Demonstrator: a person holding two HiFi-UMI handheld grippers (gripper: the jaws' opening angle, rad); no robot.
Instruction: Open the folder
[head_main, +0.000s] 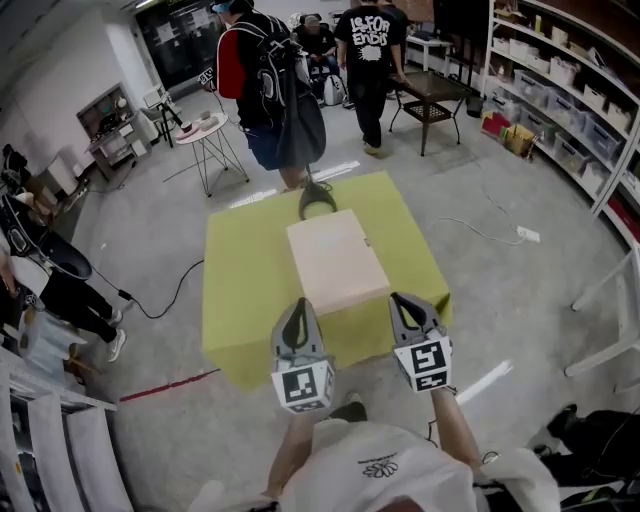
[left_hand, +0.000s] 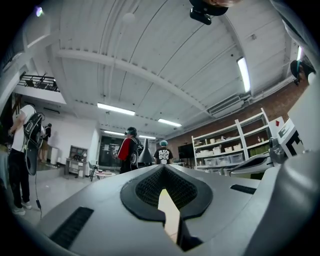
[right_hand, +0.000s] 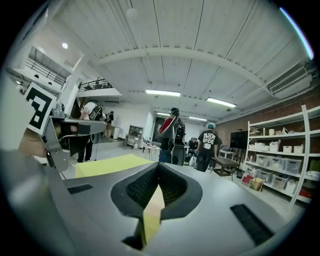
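The folder (head_main: 335, 258) lies shut and flat in the middle of the yellow tabletop (head_main: 235, 290). Its near edge is just ahead of your two grippers, and neither touches it. Your left gripper (head_main: 298, 306) and right gripper (head_main: 403, 299) hover side by side over the near edge of the tabletop, pointing roughly level toward the folder.

Both are clenched on nothing. In the left gripper view the fingers (left_hand: 145, 189) meet, leaving only a sliver where something pale shows. In the right gripper view the fingers (right_hand: 134, 189) meet likewise, over a strip of yellow.

The step in hand, I judge, is the approach. Before you reach the cover, part the fingers of the gripper that will lift, since clenched tips can only shove the folder across the tabletop.

I cannot tell from here which edge is the spine. A small mark on the right edge may be a tab or clasp, so check that side first. Come in low at a free corner, slide one finger under the top cover alone, and pinch lightly.

Rest the other gripper on the folder near the spine so it neither slides nor lifts. Swing the cover in an arc about the spine, not straight up. Mind the grey thing (head_main: 316, 203) at the far edge and the person (head_main: 265, 80) just behind it.
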